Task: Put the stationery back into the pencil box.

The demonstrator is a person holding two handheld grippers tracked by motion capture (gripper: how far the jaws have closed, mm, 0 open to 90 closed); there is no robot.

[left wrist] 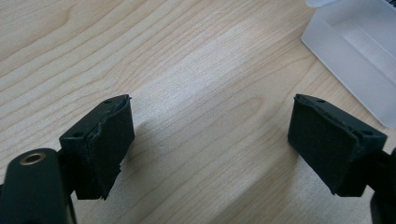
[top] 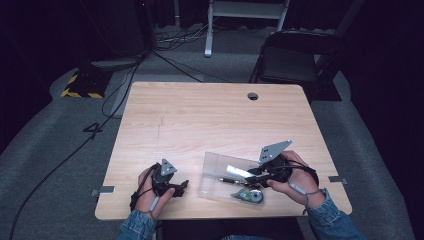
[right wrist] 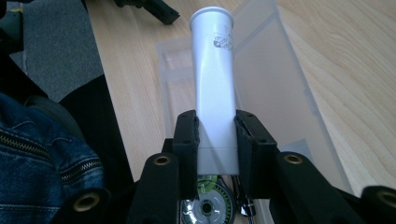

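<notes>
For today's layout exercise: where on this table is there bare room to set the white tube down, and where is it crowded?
Free: the far half of the table, from the tray up to the round hole, and the strip between the left gripper and the tray. Crowded: the near right, where the right gripper holds the tube over the tray's tape roll.

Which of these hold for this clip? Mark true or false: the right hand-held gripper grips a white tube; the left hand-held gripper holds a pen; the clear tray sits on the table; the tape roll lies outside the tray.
1. The right hand-held gripper grips a white tube. True.
2. The left hand-held gripper holds a pen. False: its jaws stand open on nothing, over bare wood.
3. The clear tray sits on the table. True.
4. The tape roll lies outside the tray. False: it lies inside it.
</notes>
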